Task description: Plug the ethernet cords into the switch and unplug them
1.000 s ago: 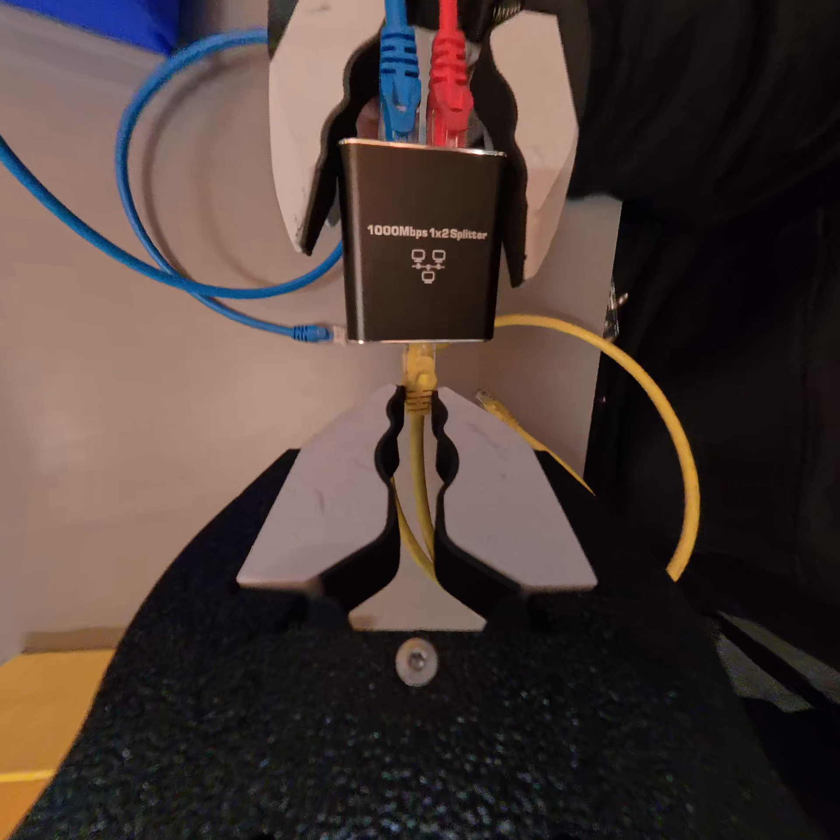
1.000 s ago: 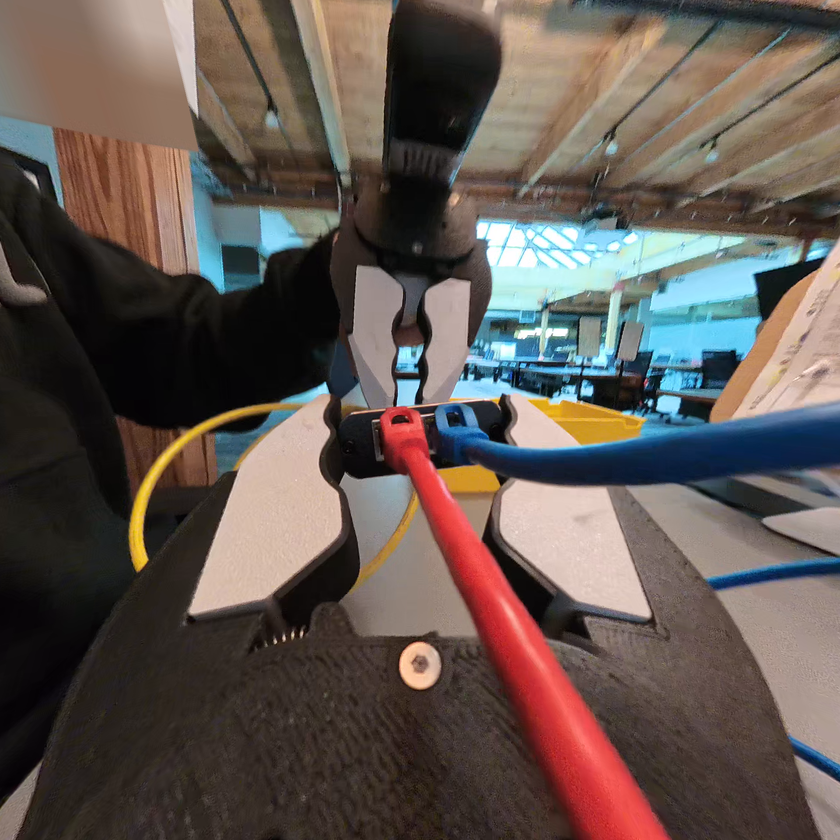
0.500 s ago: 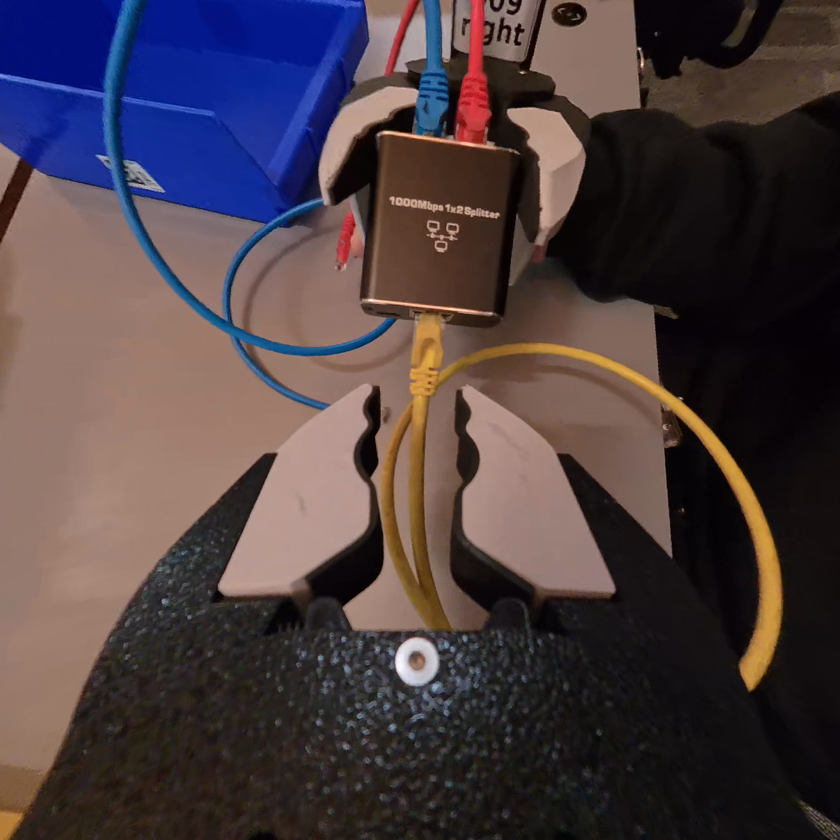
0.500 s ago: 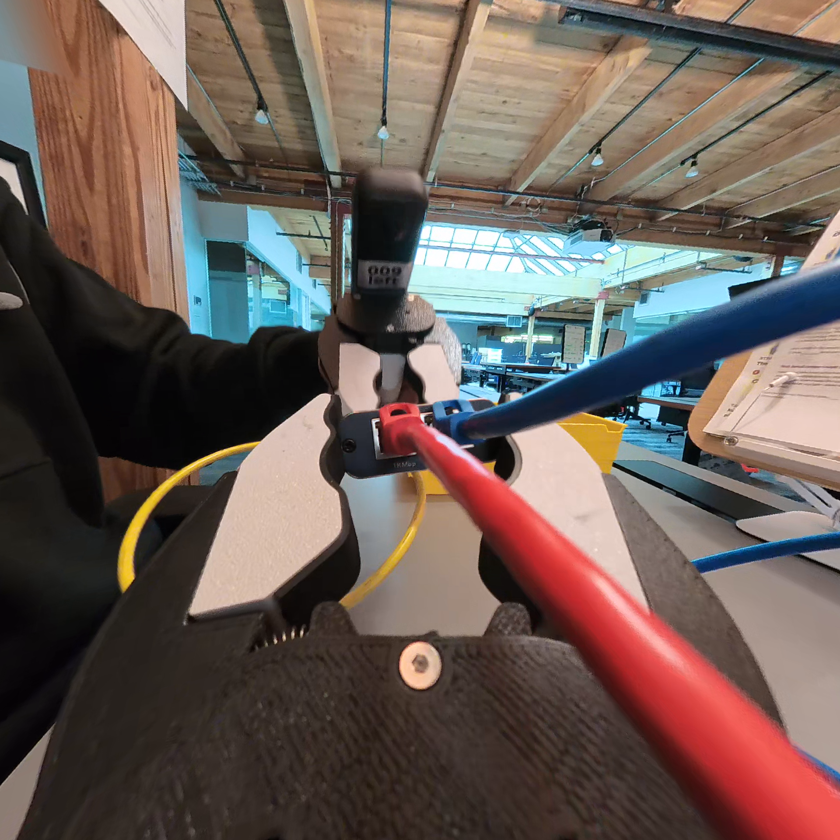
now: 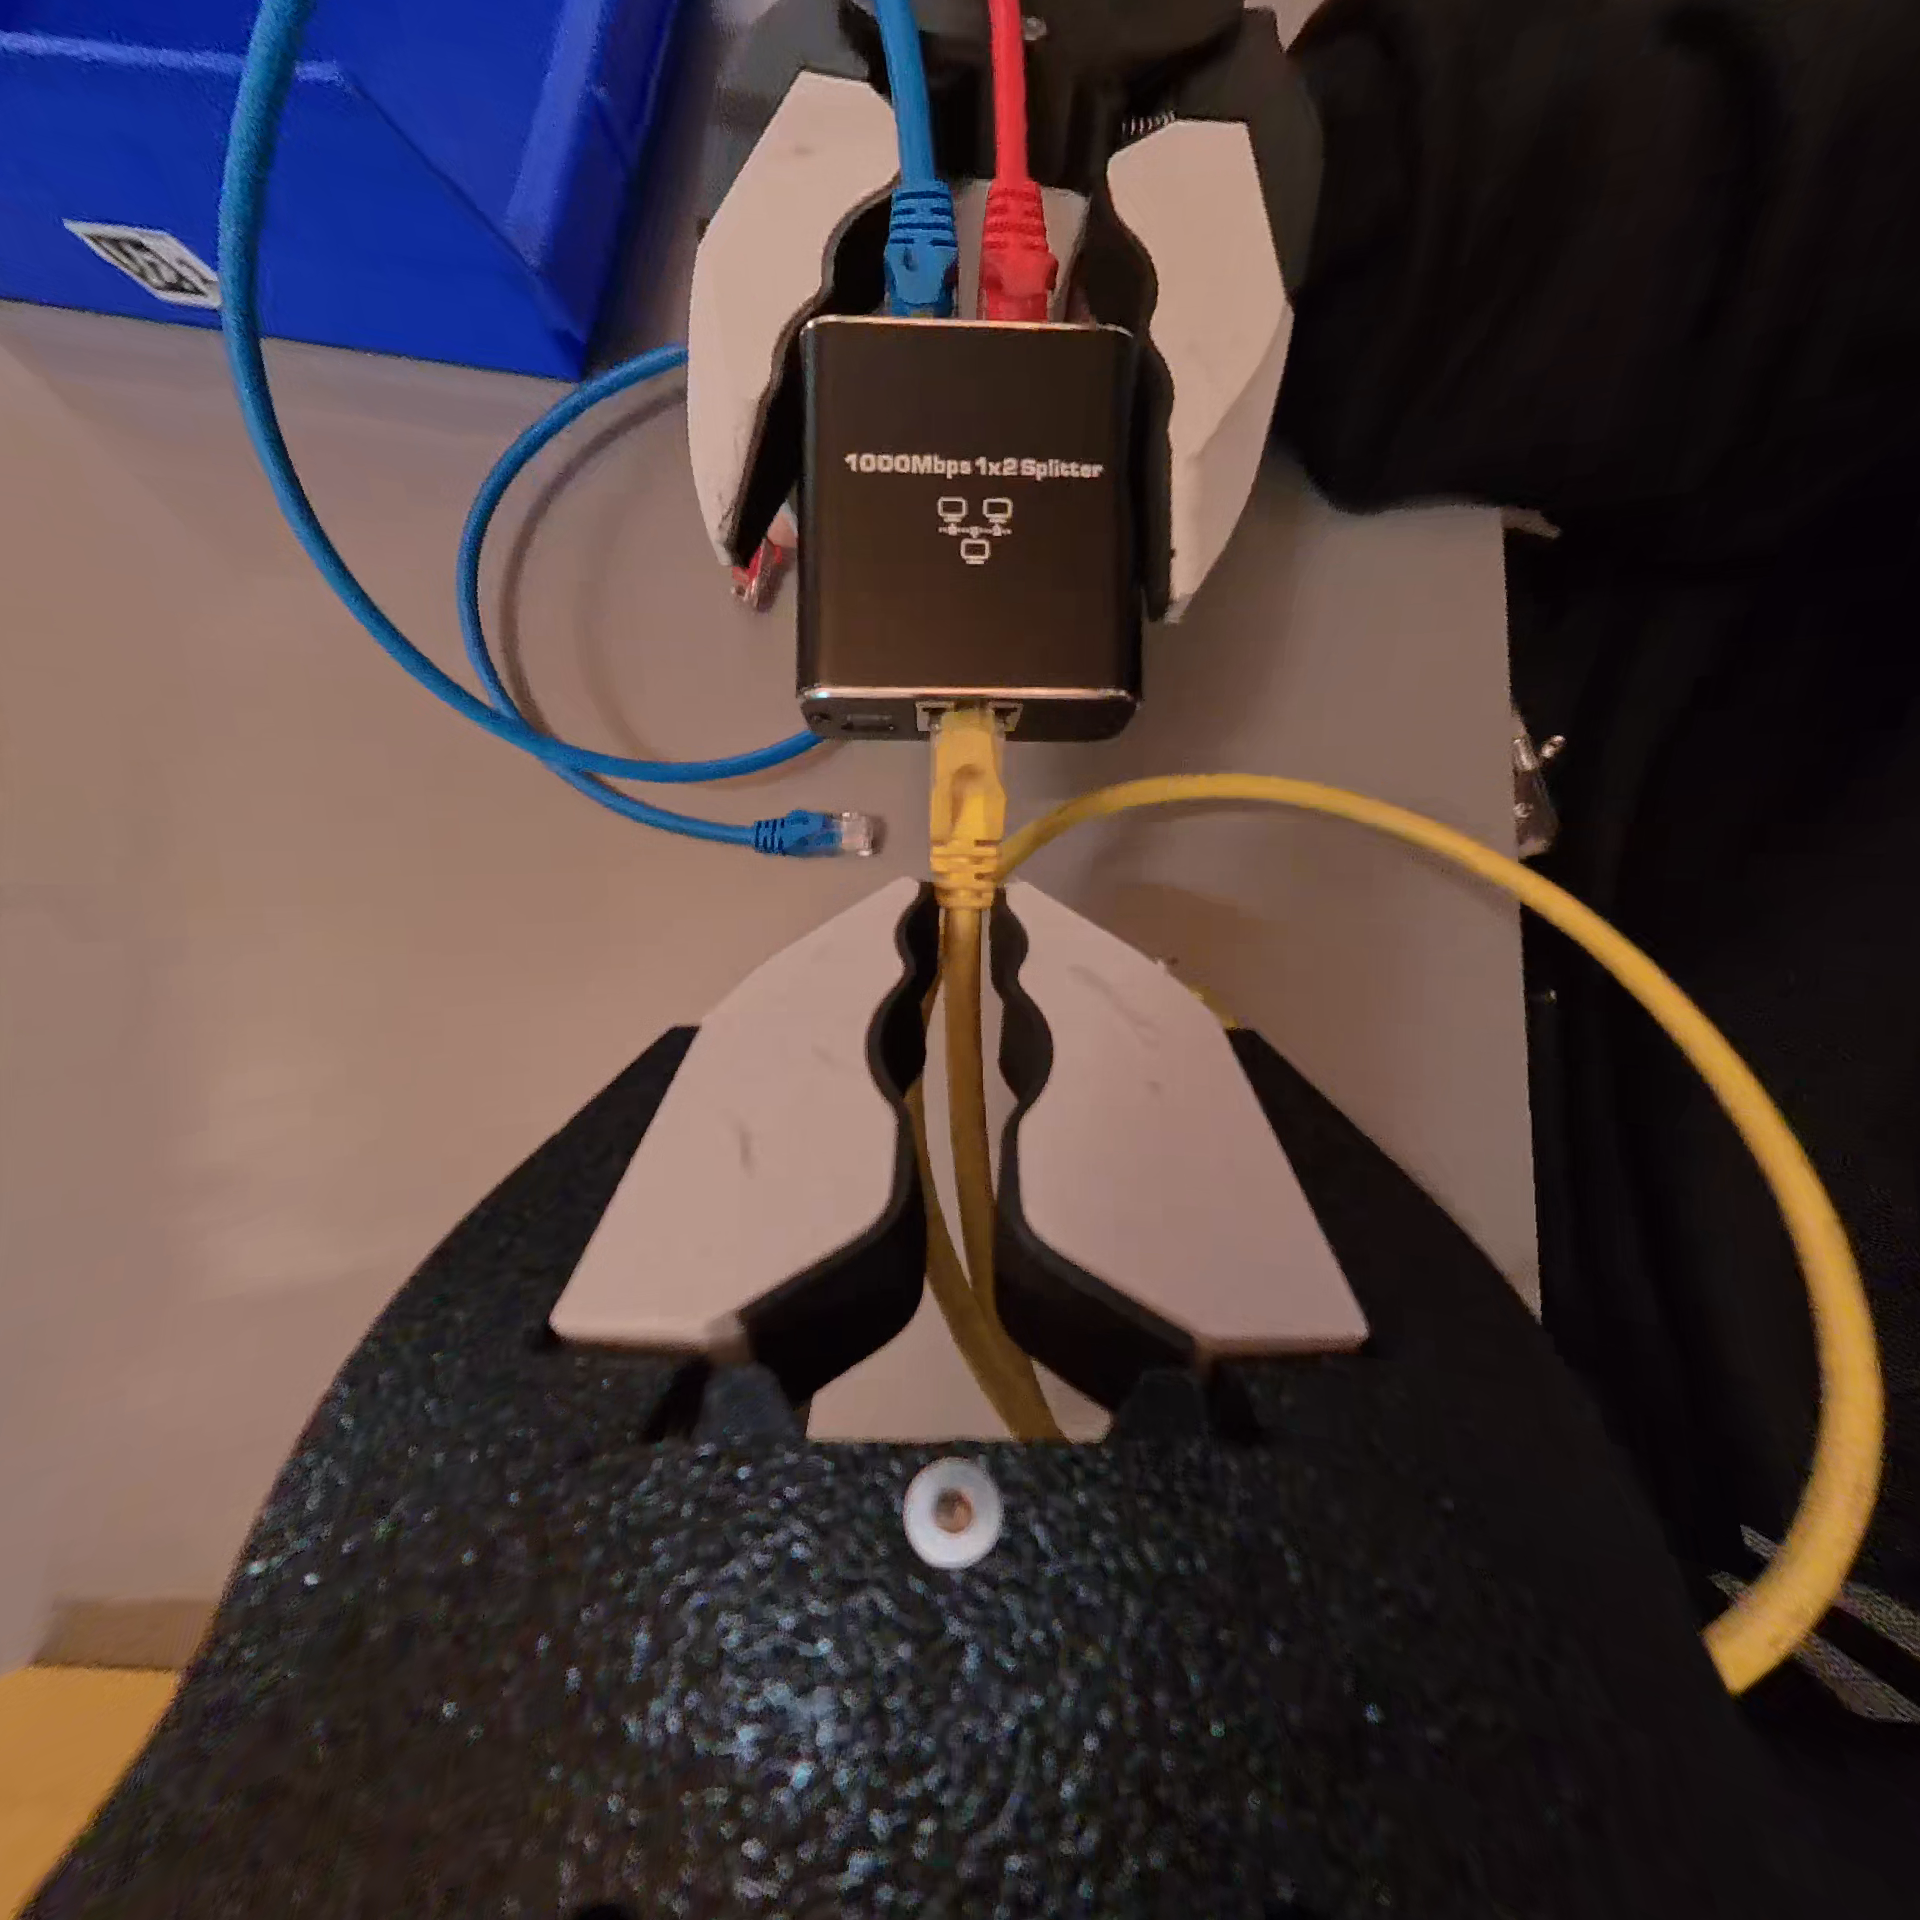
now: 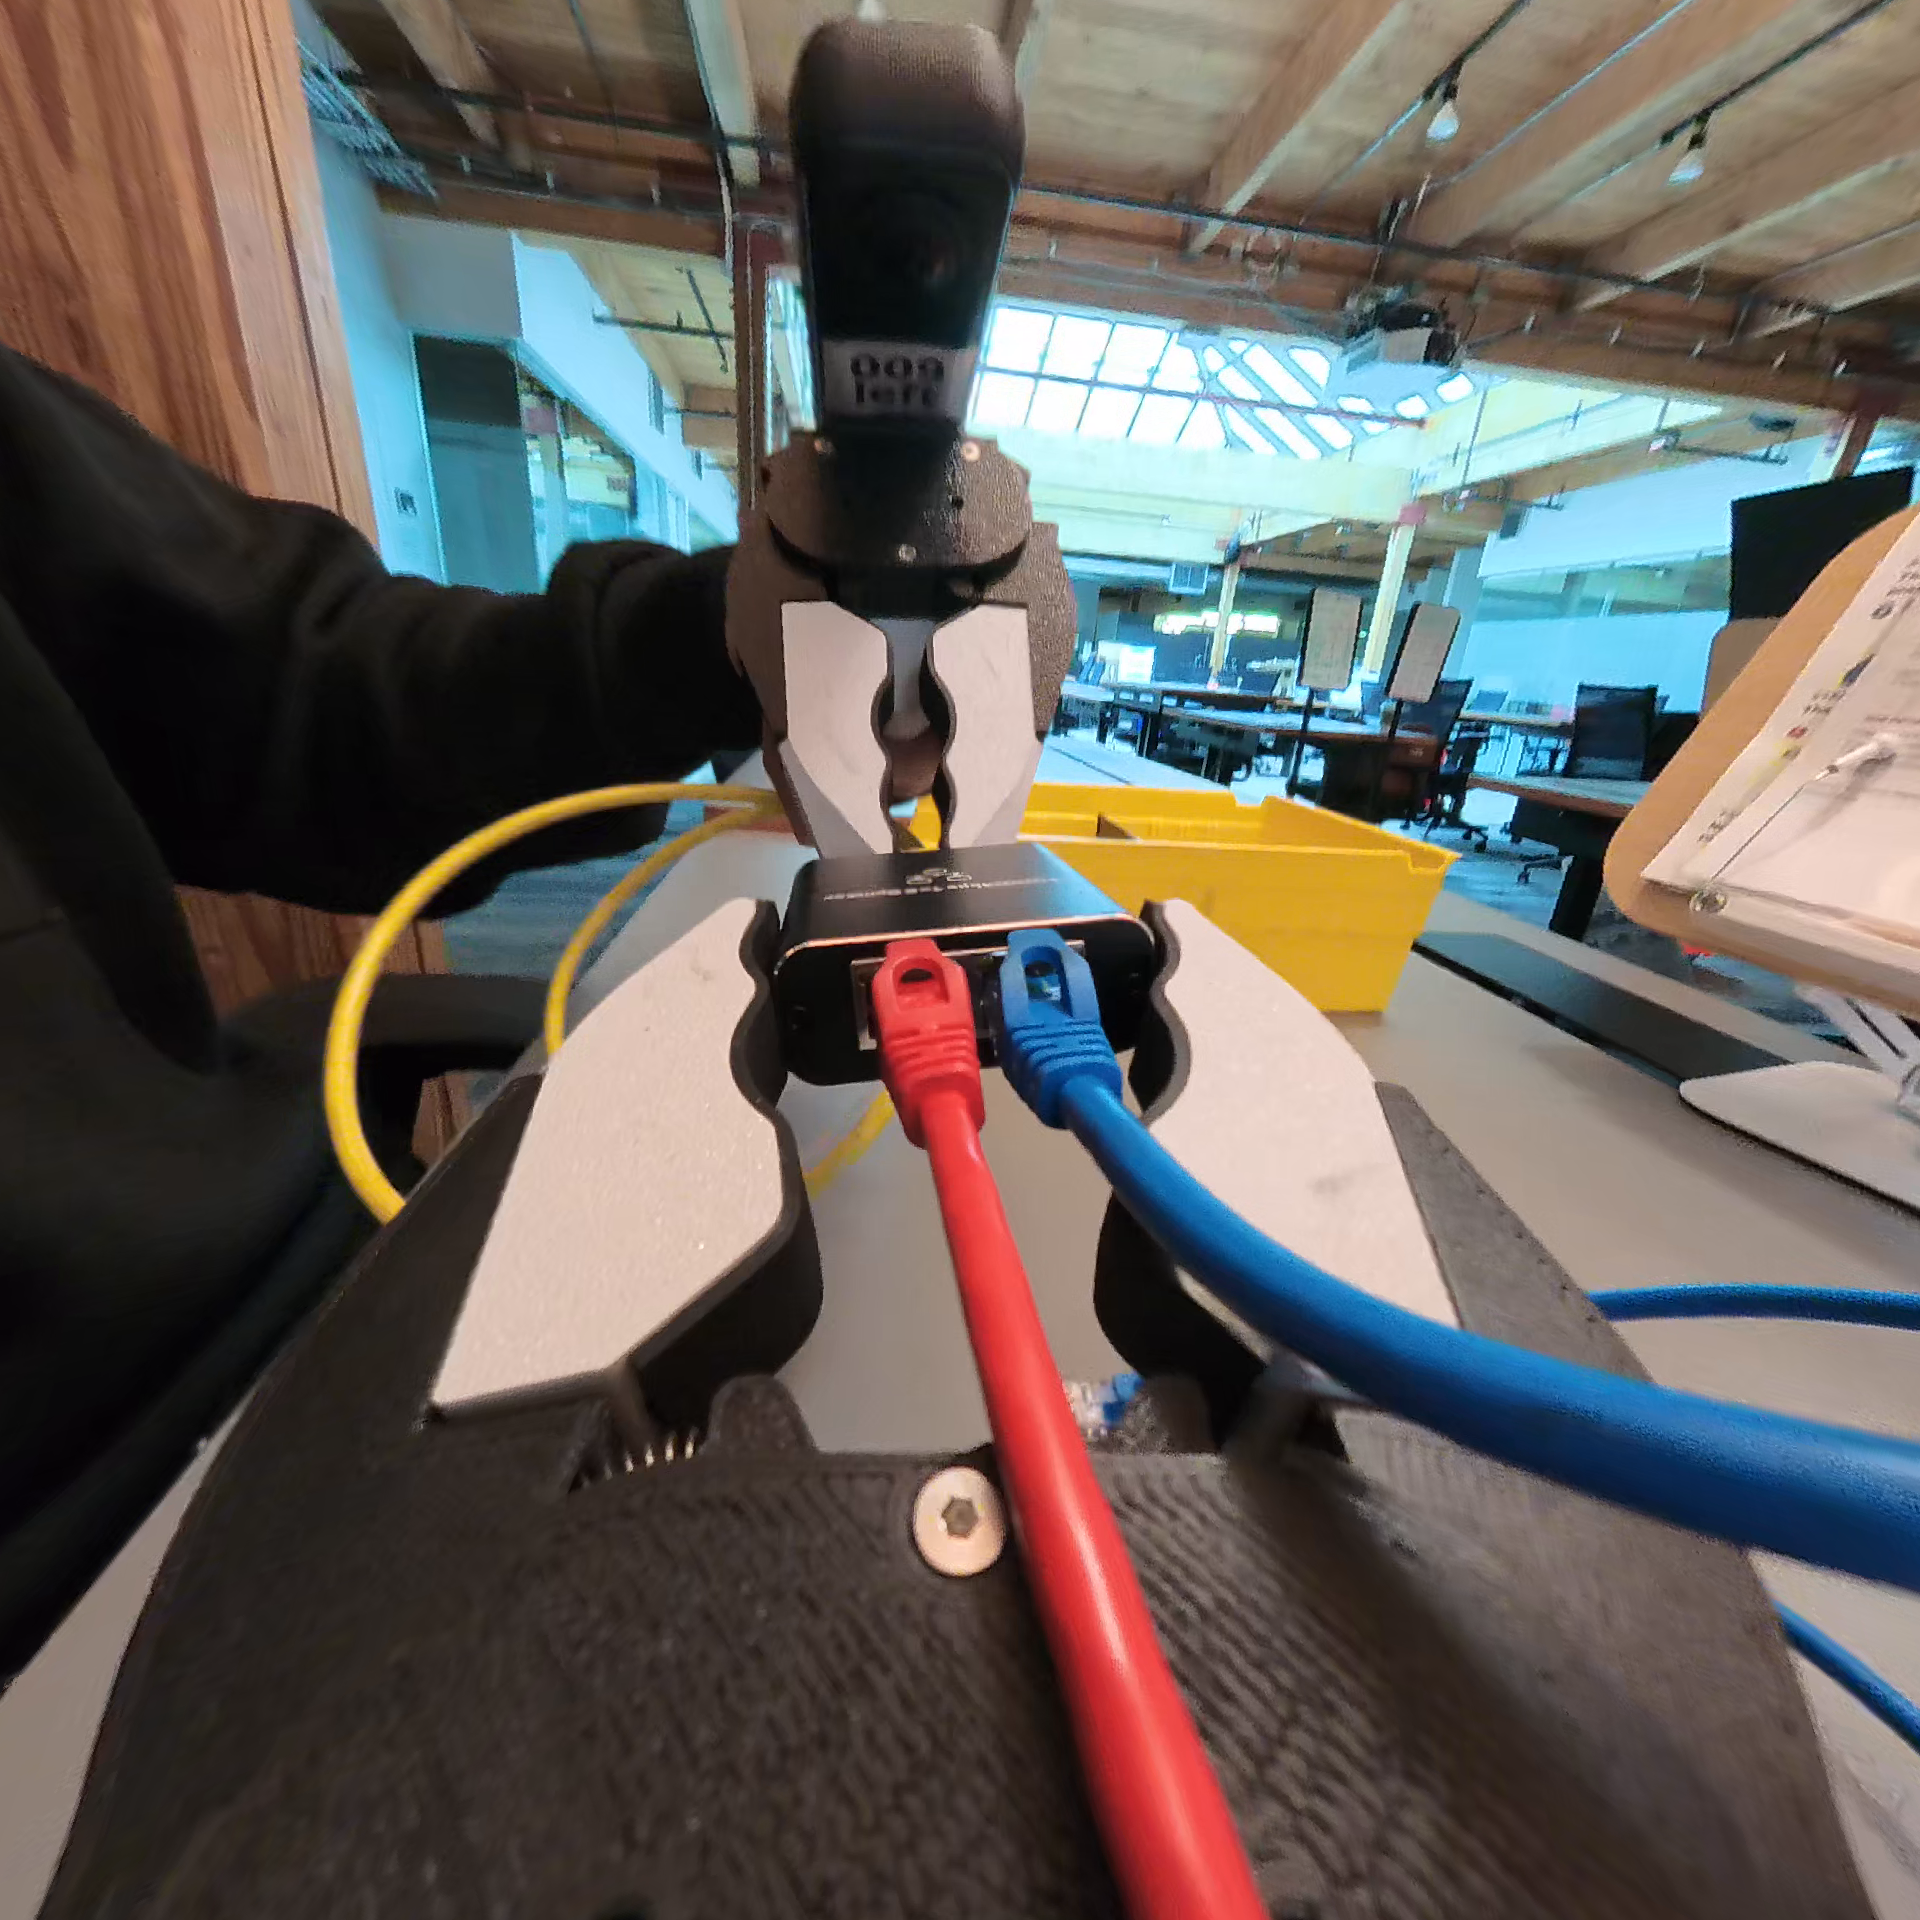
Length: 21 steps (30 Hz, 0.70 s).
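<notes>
My right tongs (image 6: 961,997) are clamped on the sides of the black switch (image 5: 966,520), holding it above the grey bench (image 5: 260,987). I take the switch as my landmark. On its top face there is a line of white lettering with a small white network diagram under it; I can see it clearly from the left wrist view, and upside down and too foreshortened to make out from the right.

At the switch's far end from my left camera, a blue cord (image 5: 920,260) and a red cord (image 5: 1013,249) sit plugged side by side. At its near end a yellow cord (image 5: 966,810) is plugged into the single port. My left tongs (image 5: 961,914) are nearly closed around the yellow cord just behind its boot, the cord running back between the fingers; I cannot tell whether they truly pinch it.

Left of the switch's near end, a loose blue plug (image 5: 821,833) lies on the bench. Beyond the switch to the left stands a blue bin (image 5: 364,187) bearing a white sticker. In the right wrist view a yellow bin (image 6: 1247,883) sits behind the switch, and the left tongs' camera housing (image 6: 904,239) carries a white label.
</notes>
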Motion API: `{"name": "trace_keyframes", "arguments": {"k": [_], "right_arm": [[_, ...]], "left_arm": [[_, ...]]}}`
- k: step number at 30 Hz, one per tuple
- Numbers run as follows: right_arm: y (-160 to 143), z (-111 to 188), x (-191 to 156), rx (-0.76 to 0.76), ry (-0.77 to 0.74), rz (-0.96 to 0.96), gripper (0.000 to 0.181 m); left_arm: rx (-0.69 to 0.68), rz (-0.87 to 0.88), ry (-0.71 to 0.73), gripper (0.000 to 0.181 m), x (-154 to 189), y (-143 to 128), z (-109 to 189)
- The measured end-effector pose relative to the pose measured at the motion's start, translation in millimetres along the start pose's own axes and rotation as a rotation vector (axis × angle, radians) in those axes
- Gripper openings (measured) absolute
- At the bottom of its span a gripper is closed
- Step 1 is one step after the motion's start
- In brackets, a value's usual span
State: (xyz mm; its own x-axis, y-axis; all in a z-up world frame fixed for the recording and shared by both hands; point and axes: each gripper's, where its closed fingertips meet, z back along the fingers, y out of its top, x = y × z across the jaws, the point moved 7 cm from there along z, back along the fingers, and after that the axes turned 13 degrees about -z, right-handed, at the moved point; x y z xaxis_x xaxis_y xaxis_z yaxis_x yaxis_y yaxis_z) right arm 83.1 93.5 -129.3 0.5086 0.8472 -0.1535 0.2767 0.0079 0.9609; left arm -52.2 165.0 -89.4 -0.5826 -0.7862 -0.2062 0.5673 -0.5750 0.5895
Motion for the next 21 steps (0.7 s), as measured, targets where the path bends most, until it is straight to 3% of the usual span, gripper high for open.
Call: {"name": "trace_keyframes", "arguments": {"k": [5, 11, 21], "right_arm": [[14.5, 6.6, -0.4, 0.192, 0.050, -0.092, 0.065], [18.6, 9.7, 0.0, 0.266, 0.069, -0.106, 0.064], [11.1, 5.1, 1.9, 0.181, 0.040, -0.107, 0.066]], "left_arm": [[0.314, -0.037, 0.026, 0.009, -5.6, 13.3, 12.1], [0.519, 0.056, 0.065, 0.010, -2.2, 13.5, 7.9], [0.527, 0.065, 0.174, 0.010, -0.5, 13.2, 13.7]]}}
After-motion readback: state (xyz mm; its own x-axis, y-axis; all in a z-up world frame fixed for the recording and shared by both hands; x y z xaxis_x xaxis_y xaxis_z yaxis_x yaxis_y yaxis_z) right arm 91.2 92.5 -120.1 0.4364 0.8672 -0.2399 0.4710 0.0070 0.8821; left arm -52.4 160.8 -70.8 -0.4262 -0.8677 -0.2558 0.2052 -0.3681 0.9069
